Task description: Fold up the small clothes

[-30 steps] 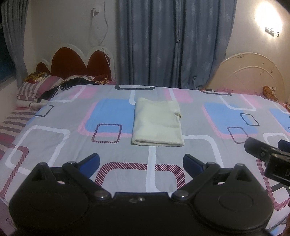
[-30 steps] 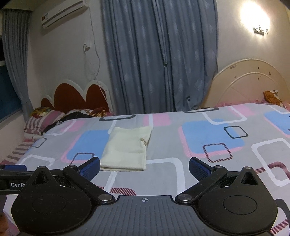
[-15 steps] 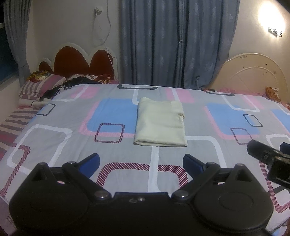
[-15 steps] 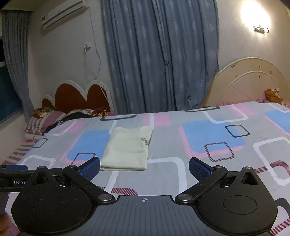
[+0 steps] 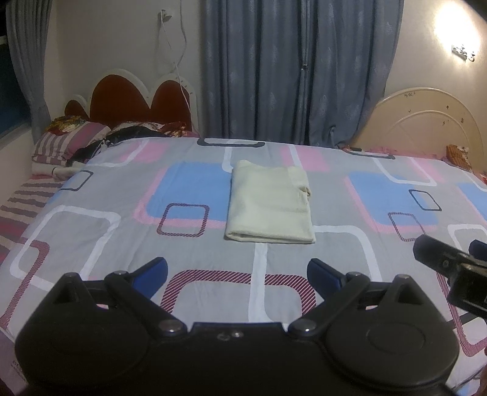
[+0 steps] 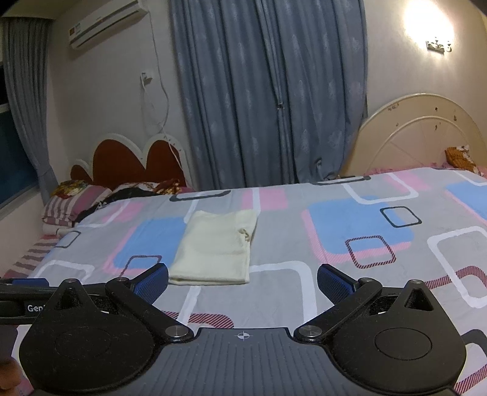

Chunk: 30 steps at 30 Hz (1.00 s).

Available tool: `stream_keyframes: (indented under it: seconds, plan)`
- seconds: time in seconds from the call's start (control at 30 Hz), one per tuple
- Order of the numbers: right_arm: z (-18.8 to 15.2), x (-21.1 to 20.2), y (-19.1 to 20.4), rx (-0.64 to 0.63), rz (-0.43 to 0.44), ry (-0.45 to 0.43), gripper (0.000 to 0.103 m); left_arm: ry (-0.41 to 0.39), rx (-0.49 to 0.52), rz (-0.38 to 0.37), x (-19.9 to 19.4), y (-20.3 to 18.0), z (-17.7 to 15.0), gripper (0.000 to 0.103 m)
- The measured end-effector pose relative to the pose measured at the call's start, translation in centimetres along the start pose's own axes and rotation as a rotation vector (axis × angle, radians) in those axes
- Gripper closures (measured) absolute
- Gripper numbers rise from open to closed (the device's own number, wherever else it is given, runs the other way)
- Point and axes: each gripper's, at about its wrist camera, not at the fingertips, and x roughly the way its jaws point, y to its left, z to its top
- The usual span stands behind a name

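R gripper (image 5: 456, 268) cut off by frame edge in left view; L gripper (image 6: 21, 292) likewise in right view, label reads only "Gen".

Folded cream garment (image 5: 270, 202) lies flat on patterned bedspread (image 5: 91, 219), beyond left gripper (image 5: 237, 269), whose blue-padded jaws stand apart, holding nothing.

The only legible text is the partial white lettering "Gen", cut off by the right gripper's own body, printed on the side of the left gripper (image 6: 18, 300) as seen in the right wrist view. A small red label on the air conditioner (image 6: 103, 22) and faint marks at the lower left edge of the left wrist view are too blurred to read.
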Motion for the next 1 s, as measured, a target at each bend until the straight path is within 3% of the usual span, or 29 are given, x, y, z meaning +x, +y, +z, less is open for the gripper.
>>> stream_keyframes:
  seconds: [1.0]
  plan:
    - [-0.5, 1.5, 0.5, 0.007, -0.001, 0.031, 0.000, 0.037, -0.005, 0.004, 1.9, -0.3, 0.4, 0.005]
